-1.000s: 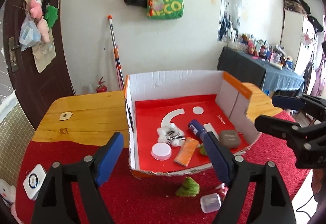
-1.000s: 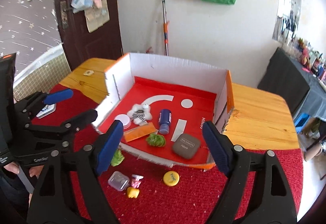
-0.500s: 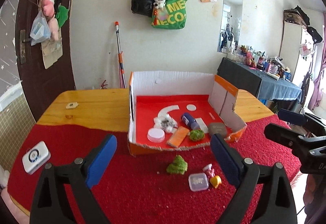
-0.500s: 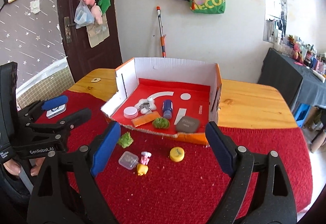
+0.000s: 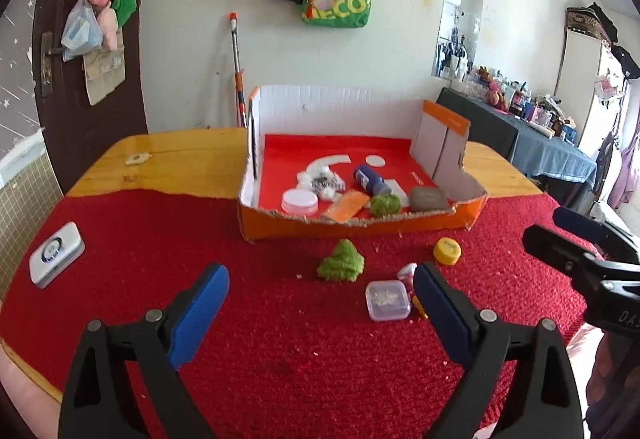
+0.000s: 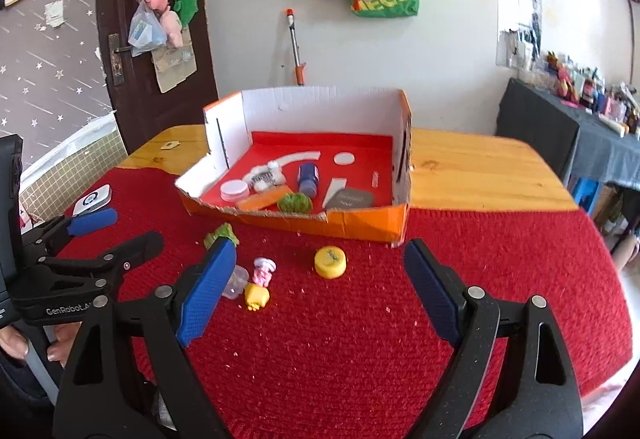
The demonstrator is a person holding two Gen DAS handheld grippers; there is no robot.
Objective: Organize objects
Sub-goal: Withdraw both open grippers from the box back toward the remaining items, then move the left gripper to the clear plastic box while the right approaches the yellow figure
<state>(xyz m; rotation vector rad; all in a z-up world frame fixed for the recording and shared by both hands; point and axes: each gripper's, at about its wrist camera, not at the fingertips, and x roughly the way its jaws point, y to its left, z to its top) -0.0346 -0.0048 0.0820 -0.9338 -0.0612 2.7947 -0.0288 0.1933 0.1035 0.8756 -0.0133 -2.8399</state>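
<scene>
From my left wrist view, my left gripper (image 5: pixel 320 303) hangs tilted down over the red cloth (image 5: pixel 160 259), its fingers wide with nothing between them. Ahead lie a green tuft (image 5: pixel 341 262), a clear small case (image 5: pixel 387 300) just beside my right-hand pad, and a yellow cap (image 5: pixel 447 250). Behind them stands the orange box (image 5: pixel 360 225), holding a pink lid (image 5: pixel 300 201), a blue bottle (image 5: pixel 371 180) and a grey case (image 5: pixel 428 198). My right gripper (image 5: pixel 576 239) shows at the right edge.

From my right wrist view, my right gripper (image 6: pixel 316 283) is also tilted down, fingers wide and empty. The yellow cap (image 6: pixel 330 261) lies between them, farther on; a yellow toy (image 6: pixel 257 296) and pink toy (image 6: pixel 264 271) sit near my left-hand pad.
</scene>
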